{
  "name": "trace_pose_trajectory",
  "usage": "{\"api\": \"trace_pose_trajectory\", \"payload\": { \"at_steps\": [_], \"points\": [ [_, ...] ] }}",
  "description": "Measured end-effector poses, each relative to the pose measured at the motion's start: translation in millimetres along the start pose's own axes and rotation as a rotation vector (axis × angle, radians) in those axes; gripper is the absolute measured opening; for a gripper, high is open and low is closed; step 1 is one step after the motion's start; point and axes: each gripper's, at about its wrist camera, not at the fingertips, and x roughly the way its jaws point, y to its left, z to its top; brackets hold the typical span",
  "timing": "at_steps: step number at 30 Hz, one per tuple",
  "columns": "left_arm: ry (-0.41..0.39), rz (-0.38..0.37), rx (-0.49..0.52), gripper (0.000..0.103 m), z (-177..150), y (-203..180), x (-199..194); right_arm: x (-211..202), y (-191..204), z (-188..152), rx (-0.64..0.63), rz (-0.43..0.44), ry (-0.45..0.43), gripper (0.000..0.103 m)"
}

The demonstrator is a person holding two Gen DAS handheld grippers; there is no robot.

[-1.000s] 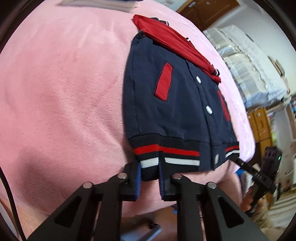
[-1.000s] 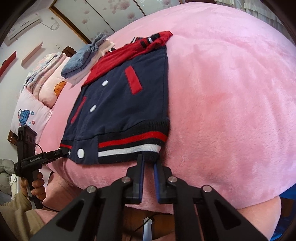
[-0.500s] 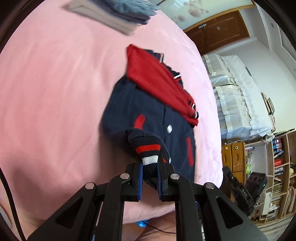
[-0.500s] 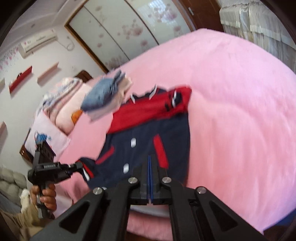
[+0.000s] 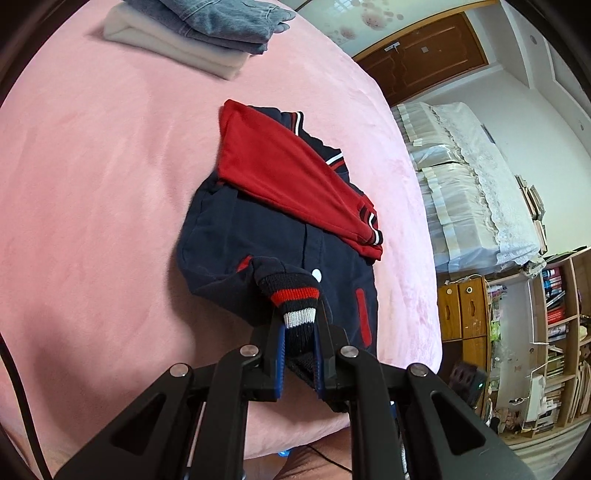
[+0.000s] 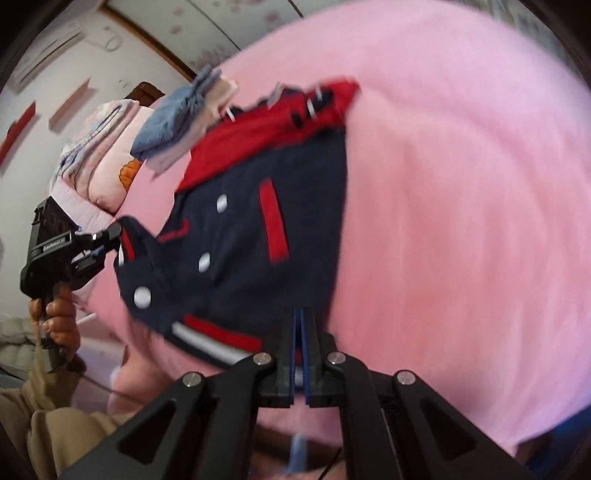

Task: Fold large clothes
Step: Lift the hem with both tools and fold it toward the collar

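A navy and red varsity jacket [image 5: 258, 221] lies on the pink blanket [image 5: 92, 184], its red sleeves folded across the chest. My left gripper [image 5: 298, 325] is shut on the jacket's striped hem [image 5: 295, 299] at its left corner and holds it lifted over the body. In the right wrist view the jacket [image 6: 251, 236] is blurred. My right gripper [image 6: 298, 328] is shut on the hem's other corner, the striped band [image 6: 218, 338] beside it. The left gripper [image 6: 92, 243] also shows there, at the far left, holding its corner up.
A stack of folded clothes, denim on top [image 5: 207, 29], sits at the far edge of the bed. Pillows [image 6: 107, 147] lie behind it. A second bed with white covers [image 5: 472, 177] and wooden shelves [image 5: 554, 332] stand to the right.
Both grippers have lifted the jacket's hem off the bed edge and carried it forward over the body. The bottom part now bunches and folds up toward the collar.
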Motion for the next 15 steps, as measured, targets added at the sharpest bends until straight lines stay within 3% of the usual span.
{"api": "trace_pose_trajectory", "payload": {
  "at_steps": [2,3,4,6,11,14,15],
  "points": [
    [0.003,0.006,0.000,0.010,-4,2,-2,1,-6,-12,0.049,0.041,0.014,0.007],
    [0.003,0.010,0.001,0.010,-6,2,-3,1,-9,-15,0.075,0.060,0.016,0.019],
    [0.002,0.014,0.003,0.010,-7,3,-3,2,-12,-19,0.104,0.079,0.013,0.038],
    [0.002,0.017,0.000,0.010,-10,5,-5,2,-18,-23,0.160,0.109,-0.003,0.055],
    [0.004,0.018,-0.010,0.010,-16,10,-9,14,-17,-25,0.180,0.154,0.017,0.054],
    [0.009,0.021,-0.009,0.010,-19,11,-12,21,-10,-26,0.148,0.168,0.051,0.030],
    [0.014,0.022,-0.009,0.010,-20,11,-13,21,-5,-27,0.123,0.158,0.054,0.013]
  ]
}}
